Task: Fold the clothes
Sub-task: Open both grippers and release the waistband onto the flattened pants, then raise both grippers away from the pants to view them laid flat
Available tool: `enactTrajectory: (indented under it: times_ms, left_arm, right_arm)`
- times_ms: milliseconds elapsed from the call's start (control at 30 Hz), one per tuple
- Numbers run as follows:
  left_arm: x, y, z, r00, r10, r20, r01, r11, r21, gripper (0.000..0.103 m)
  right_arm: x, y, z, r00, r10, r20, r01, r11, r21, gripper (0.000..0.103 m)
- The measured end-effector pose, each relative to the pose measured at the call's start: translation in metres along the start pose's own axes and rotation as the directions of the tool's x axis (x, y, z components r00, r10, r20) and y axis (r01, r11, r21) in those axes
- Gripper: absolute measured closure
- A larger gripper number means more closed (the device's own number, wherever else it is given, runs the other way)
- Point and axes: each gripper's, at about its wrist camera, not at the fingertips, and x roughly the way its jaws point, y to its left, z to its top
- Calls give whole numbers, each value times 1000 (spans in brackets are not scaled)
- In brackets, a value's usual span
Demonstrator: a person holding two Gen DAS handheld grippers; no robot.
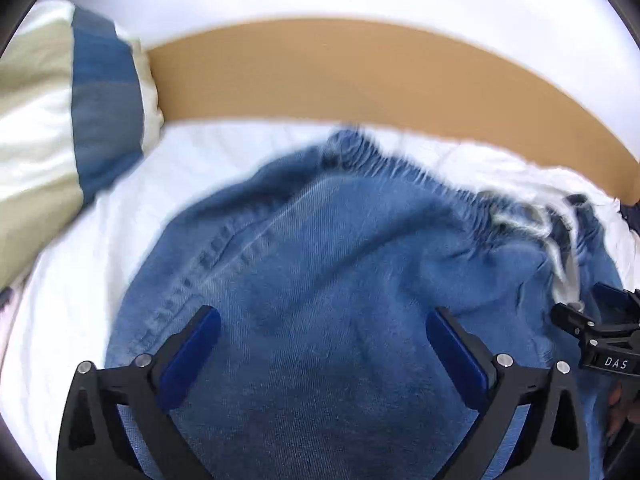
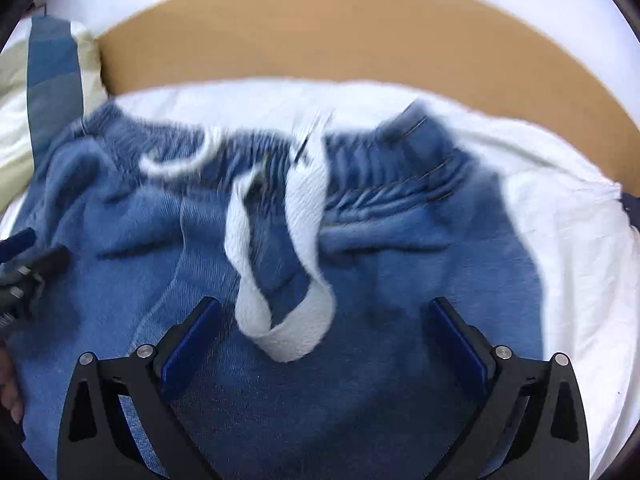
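Note:
Blue denim pants [image 1: 328, 264] with an elastic waistband lie on a white bed sheet [image 1: 80, 300], waistband toward the headboard. My left gripper [image 1: 322, 320] is open just above the left part of the denim, holding nothing. My right gripper [image 2: 326, 312] is open above the middle of the pants [image 2: 360, 280], near the waistband. A white drawstring [image 2: 300, 240] loops down between its fingers. The right gripper also shows at the right edge of the left wrist view [image 1: 600, 328]. The left gripper shows at the left edge of the right wrist view [image 2: 24, 264].
A tan wooden headboard [image 1: 360, 76] runs behind the bed. A pillow with cream, green and blue panels [image 1: 68, 112] lies at the left, close to the waistband. White sheet [image 2: 580, 260] shows to the right of the pants.

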Motion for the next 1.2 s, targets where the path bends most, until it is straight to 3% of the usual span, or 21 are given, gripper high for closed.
enactTrajectory:
  times_ms: [33, 67, 200, 300, 433, 533, 967, 1033, 1100, 1200]
  left_arm:
    - [15, 2, -1, 996, -2, -90, 2, 1000, -2, 0]
    - [16, 0, -2, 995, 11, -98, -10, 1000, 16, 0]
    - [20, -2, -5, 995, 16, -102, -12, 999, 41, 1]
    - [7, 11, -6, 1000, 18, -19, -18, 1000, -14, 4]
    - [21, 17, -7, 997, 20, -73, -22, 999, -27, 3]
    - [28, 17, -8, 995, 22, -96, -24, 1000, -15, 0]
    - [48, 25, -6, 993, 41, -115, -40, 999, 10, 0]
    - [47, 22, -7, 993, 41, -115, -40, 999, 11, 0]
    - [32, -15, -7, 993, 43, -114, -42, 999, 13, 0]
    - [0, -13, -5, 993, 41, -112, -40, 999, 12, 0]
  right_arm:
    - [5, 0, 2, 1000, 7, -19, -7, 1000, 4, 0]
    - [15, 1, 3, 998, 8, -69, -7, 1000, 3, 0]
    - [21, 6, 7, 997, 7, -83, -7, 1000, -1, 0]
    - [19, 9, 11, 999, 0, -52, 0, 1000, -3, 0]
    - [8, 15, 16, 1000, 2, 29, -2, 1000, -9, 0]
    - [30, 22, 20, 997, 8, -73, -10, 999, -35, 0]
    - [17, 35, 5, 994, -1, -105, 0, 1000, -13, 0]
    - [13, 37, 1, 994, 0, -109, -1, 1000, -11, 0]
    - [9, 40, -3, 994, 1, -113, -2, 1000, -8, 0]
    - [3, 44, -9, 993, 3, -119, -4, 1000, -4, 0]
